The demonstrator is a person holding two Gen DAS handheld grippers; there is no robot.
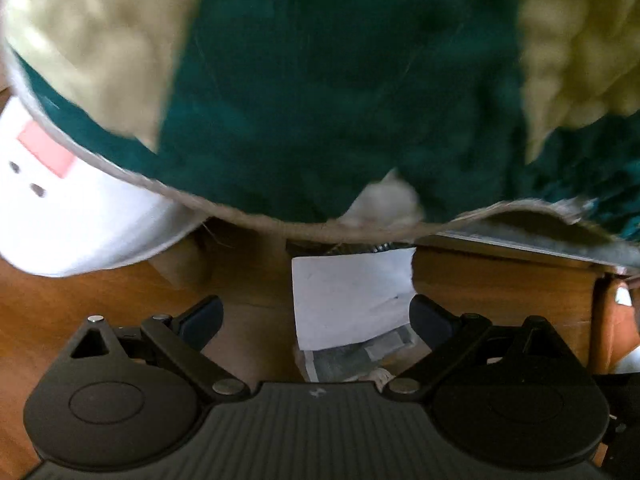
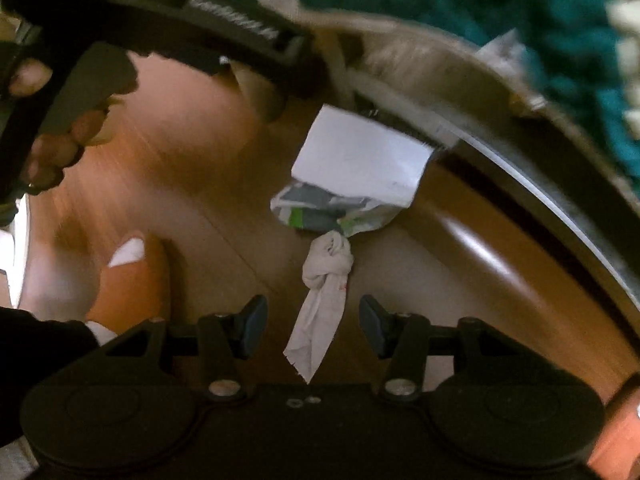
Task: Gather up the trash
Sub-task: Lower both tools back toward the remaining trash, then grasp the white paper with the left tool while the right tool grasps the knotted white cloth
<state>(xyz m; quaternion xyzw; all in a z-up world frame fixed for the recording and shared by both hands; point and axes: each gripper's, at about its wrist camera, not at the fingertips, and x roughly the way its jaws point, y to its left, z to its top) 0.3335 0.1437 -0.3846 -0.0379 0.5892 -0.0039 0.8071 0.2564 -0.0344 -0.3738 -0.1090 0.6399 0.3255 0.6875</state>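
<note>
White lettering runs along the black handle of the left gripper [image 2: 192, 12] at the top of the right wrist view, but it is too blurred to read; the person's hand [image 2: 48, 136] grips it at the left edge. No other writing is legible; the crumpled wrapper [image 2: 332, 212] shows only grey, white and green print.

Three pieces of trash lie together on the wooden floor [image 2: 160, 184], under the lifted edge of a teal and cream rug [image 1: 320, 80]: one white sheet of paper [image 2: 360, 156], the wrapper touching its lower edge, and one knotted white tissue [image 2: 326, 276] trailing towards the right gripper [image 2: 313, 326].

Both grippers stand wide apart and hold nothing. The left gripper [image 1: 316, 318] points at the paper [image 1: 348, 296]. One white container [image 1: 80, 216] with a pink patch stands at the left.
</note>
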